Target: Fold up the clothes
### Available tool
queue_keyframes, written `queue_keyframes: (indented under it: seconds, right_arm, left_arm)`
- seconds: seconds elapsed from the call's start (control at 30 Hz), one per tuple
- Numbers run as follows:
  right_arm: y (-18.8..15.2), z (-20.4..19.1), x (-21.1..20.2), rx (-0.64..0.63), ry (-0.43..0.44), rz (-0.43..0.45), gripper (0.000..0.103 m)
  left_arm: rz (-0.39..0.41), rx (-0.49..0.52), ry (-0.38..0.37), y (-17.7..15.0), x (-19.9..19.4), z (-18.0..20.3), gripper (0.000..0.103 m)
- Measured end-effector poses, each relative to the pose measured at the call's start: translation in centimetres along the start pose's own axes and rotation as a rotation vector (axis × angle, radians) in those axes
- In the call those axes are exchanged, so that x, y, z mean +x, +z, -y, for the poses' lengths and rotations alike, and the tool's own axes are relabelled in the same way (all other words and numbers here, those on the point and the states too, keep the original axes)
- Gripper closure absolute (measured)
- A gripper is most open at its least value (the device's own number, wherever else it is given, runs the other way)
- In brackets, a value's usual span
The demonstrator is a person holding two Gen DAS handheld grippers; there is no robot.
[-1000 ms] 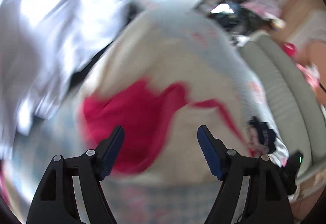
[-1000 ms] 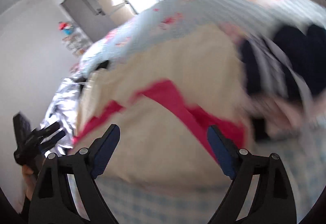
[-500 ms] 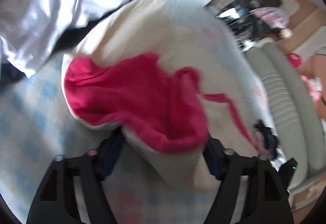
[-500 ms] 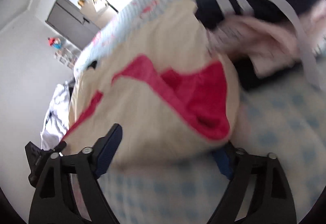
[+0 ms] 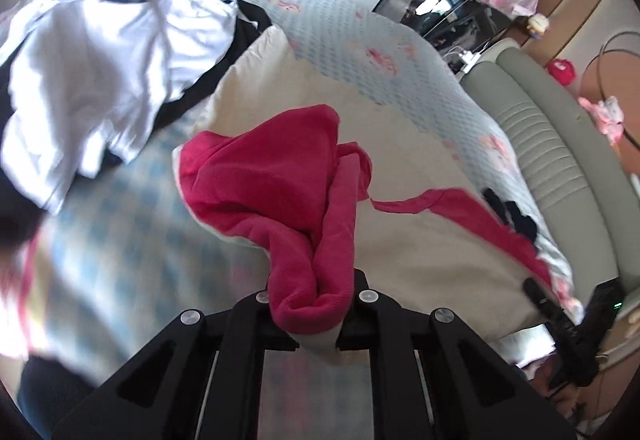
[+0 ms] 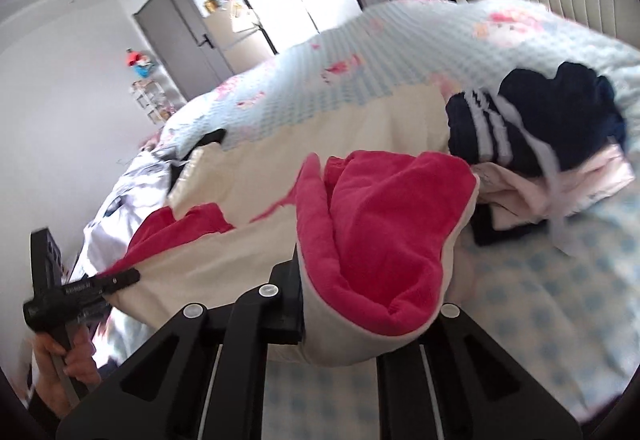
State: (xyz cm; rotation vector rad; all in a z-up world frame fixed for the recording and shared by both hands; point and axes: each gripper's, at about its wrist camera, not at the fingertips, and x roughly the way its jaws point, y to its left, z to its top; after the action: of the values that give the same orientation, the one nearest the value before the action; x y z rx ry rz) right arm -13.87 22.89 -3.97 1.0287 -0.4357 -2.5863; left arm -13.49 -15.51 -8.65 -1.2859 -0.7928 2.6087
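Left wrist view first: your left gripper (image 5: pixel 316 304) is clenched on a bunched corner of the cream garment (image 5: pixel 400 248), with its pink lining (image 5: pixel 272 179) rolled up between the jaws. In the right wrist view your right gripper (image 6: pixel 340 320) is clamped the same way on the opposite corner, pink lining (image 6: pixel 384 224) spilling over the far jaw.

Take the garment as your landmark. It lies spread on the blue checked bedspread (image 5: pixel 120 224), running away from both grippers toward the head of the bed. The edge you hold spans from one gripper to the other, so that edge runs left to right across you, and the cloth's body points forward, away from your fingers. How far it reaches I can't tell, since the far end curves out of sight.

To the garment's left sits the white and dark laundry heap (image 5: pixel 100 51); to its right, just beside the held corner, sits the navy striped pile (image 6: pixel 532 127) over pale pink cloth (image 6: pixel 560 183). Your other gripper shows at the left of the right wrist view, pinching the near edge (image 6: pixel 80 286).

Neither hand is nearer: each has its own corner. My reading is that a fold here would carry the near edge forward over the body, both hands travelling together and level, or the cloth will skew. The thick fleece-like lining looks bulky, so it may bunch rather than crease cleanly.
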Motion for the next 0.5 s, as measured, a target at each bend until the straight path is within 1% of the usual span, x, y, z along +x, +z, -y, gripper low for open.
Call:
queue_keyframes:
  seconds: [0.07, 0.13, 0.2, 0.27, 0.33, 0.4, 0.47, 0.5]
  right_arm:
    - [-1.6, 0.4, -0.9, 0.012, -0.005, -0.025, 0.093]
    - [-3.2, 0.8, -1.8, 0.026, -0.009, -0.051, 0.093]
    - [-4.8, 1.2, -2.6, 0.039, -0.013, -0.078, 0.093]
    - [-6.3, 1.7, -3.4, 0.053, -0.017, -0.104, 0.093]
    - [-7.9, 2.1, -4.2, 0.066, -0.021, -0.130, 0.093]
    - [-9.5, 2.5, -5.0, 0.080, -0.026, -0.156, 0.093]
    - [-11.1, 3.0, -5.9, 0.093, -0.030, -0.183, 0.092]
    - [-11.2, 3.0, -5.6, 0.079, -0.042, -0.204, 0.091]
  left_arm:
    - [-0.018, -0.022, -0.010, -1.7, -1.0, -0.2, 0.093]
    - [-0.050, -0.039, -0.004, -4.4, -1.6, -0.7, 0.093]
    - [-0.100, -0.069, 0.008, -6.8, -0.9, -1.0, 0.093]
    - [-0.115, -0.096, 0.003, -8.5, -1.0, -1.7, 0.093]
    - [-0.116, -0.119, -0.013, -9.6, -1.5, -2.0, 0.093]
    - [-0.114, -0.095, -0.014, -10.0, -1.9, -1.8, 0.093]
    - [-0.149, -0.076, 0.021, -10.1, -1.2, -2.0, 0.087]
    - [-0.178, -0.087, 0.018, -10.2, -0.8, -2.3, 0.087]
